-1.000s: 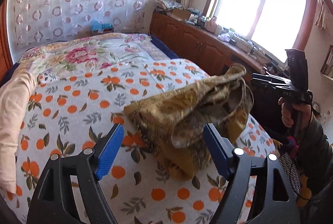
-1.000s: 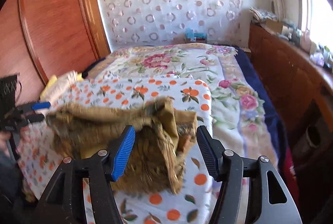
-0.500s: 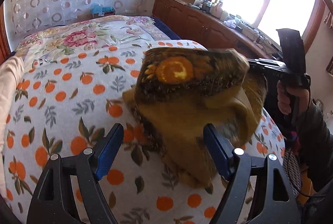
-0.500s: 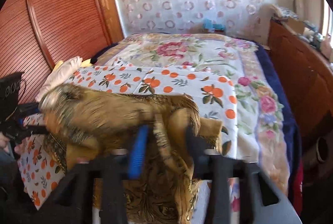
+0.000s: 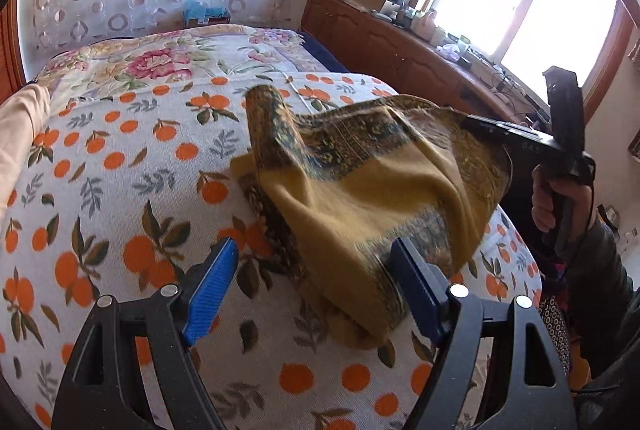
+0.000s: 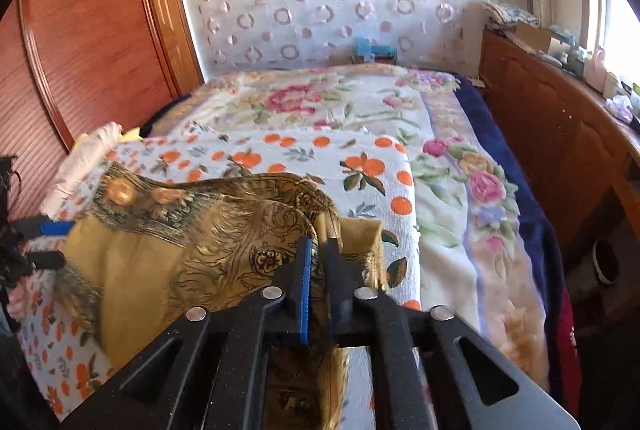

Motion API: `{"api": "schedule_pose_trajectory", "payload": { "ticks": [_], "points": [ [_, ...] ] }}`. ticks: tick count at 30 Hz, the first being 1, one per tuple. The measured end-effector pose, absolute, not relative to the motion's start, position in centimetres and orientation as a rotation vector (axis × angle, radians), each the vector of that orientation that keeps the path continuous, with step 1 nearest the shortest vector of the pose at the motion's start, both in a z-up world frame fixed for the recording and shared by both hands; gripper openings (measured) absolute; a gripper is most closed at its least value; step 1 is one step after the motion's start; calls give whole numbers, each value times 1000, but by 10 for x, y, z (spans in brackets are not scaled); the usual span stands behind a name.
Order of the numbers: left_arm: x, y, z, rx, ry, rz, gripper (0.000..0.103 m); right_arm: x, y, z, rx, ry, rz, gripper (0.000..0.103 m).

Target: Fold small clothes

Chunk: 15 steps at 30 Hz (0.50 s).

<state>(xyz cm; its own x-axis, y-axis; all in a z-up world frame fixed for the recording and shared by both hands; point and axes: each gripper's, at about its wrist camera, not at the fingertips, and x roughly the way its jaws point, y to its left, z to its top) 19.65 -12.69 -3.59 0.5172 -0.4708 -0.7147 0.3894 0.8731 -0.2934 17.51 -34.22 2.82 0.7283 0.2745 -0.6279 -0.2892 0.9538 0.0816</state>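
A small mustard-gold garment with a dark ornate print lies crumpled on the orange-patterned blanket; it also shows in the right wrist view. My right gripper is shut on a fold of the garment's right edge and lifts it off the bed; in the left wrist view it holds the cloth from the right. My left gripper is open, its blue pads on either side of the garment's near edge, not gripping.
A floral quilt covers the far bed. Pale folded clothes lie at the left edge. A wooden cabinet with clutter runs under the window on the right. A wooden headboard panel stands left.
My right gripper has closed on the garment's edge and pulled it up and to the right. The garment shifted and unfurled. My left gripper stayed open.
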Motion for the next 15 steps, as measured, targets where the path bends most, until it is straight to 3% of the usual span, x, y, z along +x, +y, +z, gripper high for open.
{"api": "schedule_pose_trajectory", "payload": {
  "ticks": [3, 4, 13, 14, 15],
  "points": [
    [190, -132, -38, -92, 889, -520, 79, 159, -343, 32, -8, 687, 326, 56],
    [189, -134, -38, -89, 886, -520, 79, 153, -344, 31, -10, 694, 332, 59],
    [189, -139, -44, -70, 889, -506, 79, 129, -365, 16, -2, 769, 363, 59],
    [190, -140, -44, -67, 888, -505, 79, 130, -369, 13, 8, 780, 370, 58],
    [190, -140, -44, -65, 887, -504, 79, 132, -371, 13, 15, 786, 377, 47]
  ]
}}
